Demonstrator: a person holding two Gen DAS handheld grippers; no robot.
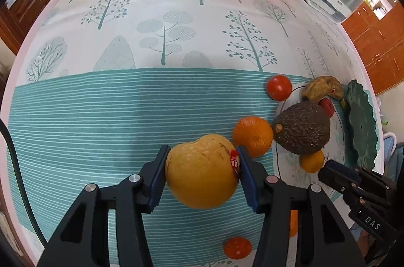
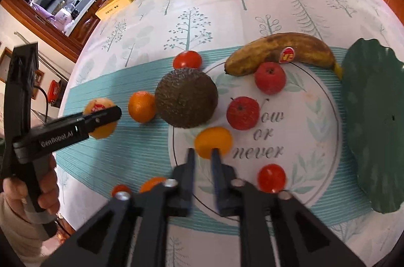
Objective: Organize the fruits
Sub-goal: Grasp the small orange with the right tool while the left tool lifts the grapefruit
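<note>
Above the striped teal band of the tablecloth (image 1: 88, 115), we tilt our left gripper (image 1: 202, 176) steeply downward, its blue pads clamped on a large yellow-orange citrus (image 1: 200, 171) with a red sticker, held clear of the cloth. Our right gripper (image 2: 203, 154) points down over the white plate (image 2: 315, 140); its fingers stand slightly apart with nothing between them, just short of a small orange fruit (image 2: 213, 142). Only the right view shows the hand (image 2: 48, 188) on the left handle, the two red apples (image 2: 243, 113), and the plate's words "Now or never". It also shows "GenRobot.AI" on the left gripper; the left view shows "DAS" on the right one. An avocado (image 2: 186, 97) and banana (image 2: 277, 52) rest at the plate's rim.
</note>
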